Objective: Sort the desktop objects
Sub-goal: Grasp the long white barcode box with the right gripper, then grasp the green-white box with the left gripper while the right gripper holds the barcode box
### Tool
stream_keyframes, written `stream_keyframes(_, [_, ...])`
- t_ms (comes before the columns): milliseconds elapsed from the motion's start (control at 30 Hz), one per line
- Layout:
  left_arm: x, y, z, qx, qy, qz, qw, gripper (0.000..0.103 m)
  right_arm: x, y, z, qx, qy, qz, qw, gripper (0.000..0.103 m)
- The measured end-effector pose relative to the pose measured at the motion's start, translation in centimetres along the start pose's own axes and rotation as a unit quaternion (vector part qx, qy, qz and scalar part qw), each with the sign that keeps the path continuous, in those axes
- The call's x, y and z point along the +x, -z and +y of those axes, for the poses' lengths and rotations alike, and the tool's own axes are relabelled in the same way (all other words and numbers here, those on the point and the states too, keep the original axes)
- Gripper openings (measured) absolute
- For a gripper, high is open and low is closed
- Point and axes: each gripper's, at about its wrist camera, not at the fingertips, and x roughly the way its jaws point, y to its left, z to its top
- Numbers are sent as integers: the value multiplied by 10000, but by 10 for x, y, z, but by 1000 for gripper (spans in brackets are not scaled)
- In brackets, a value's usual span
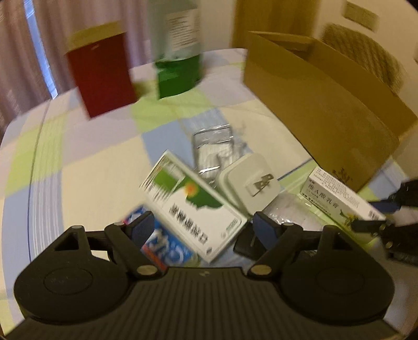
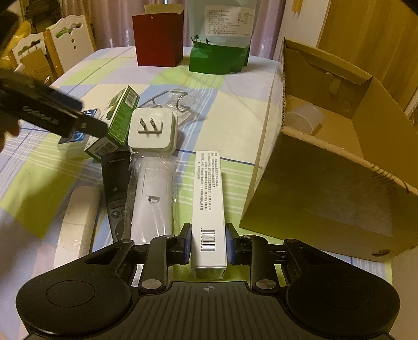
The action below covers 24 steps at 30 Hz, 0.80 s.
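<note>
Pale curtains point(image 2: 109, 23) behind checked tablecloth point(image 2: 39, 183); white chairs point(image 2: 70, 36) left.

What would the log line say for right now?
left gripper: open above green-and-white box | right gripper: around long white box, contact unclear | cardboard box: open

A checked cloth covers the tabletop point(image 2: 162, 75). Between the right fingers point(image 2: 186, 243) lies a long white box point(image 2: 209, 209); left of them, a wrapped white device point(image 2: 152, 198), a black remote point(image 2: 116, 188) and a white charger point(image 2: 152, 130). Right of them stands an open cardboard box point(image 2: 326, 183). Well beyond the fingers stand a red box point(image 2: 158, 41) and a green pouch point(image 2: 220, 39).
</note>
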Motion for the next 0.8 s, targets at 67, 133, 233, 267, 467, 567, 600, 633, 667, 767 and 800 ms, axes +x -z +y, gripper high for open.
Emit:
stream_keyframes(67, [6,-4,0,414,77,43,9991,80,-3,1,-1,-9,2,-13,10000,25])
stream_keyframes(133, [12,-7,2,665,192,154,9975,80,-6,1,-1,-8,9,-27,10000,25])
stream_keyframes(233, [17,-11,5,634,277,236,9973,80,-7,1,-1,5,25,-34,10000,25])
stream_keyframes(267, [19,-11,5,575,284,238,9977,80,-7,1,0,15,30,-34,10000,25])
stream_keyframes(467, [28,-9,5,316,237,301,9988,82,-7,0,1,27,68,-19,10000,25])
stream_keyframes(567, [27,-2,9,301,194,412,9985,82,-8,0,2,23,85,-17,10000,25])
stream_keyframes(600, [27,1,12,306,155,445,9984,82,-8,0,3,24,90,-19,10000,25])
stream_keyframes(633, [25,4,15,316,96,481,9983,82,-8,0,3,23,93,-21,10000,25])
stream_keyframes(667, [23,8,17,343,21,502,9981,82,-9,0,4,19,91,-24,10000,25])
stream_keyframes(767, [16,20,30,311,-145,540,9979,82,-10,0,7,-7,88,-43,10000,25])
stream_keyframes(800, [14,23,35,263,-208,558,9979,82,-11,-1,7,-13,88,-51,9999,25])
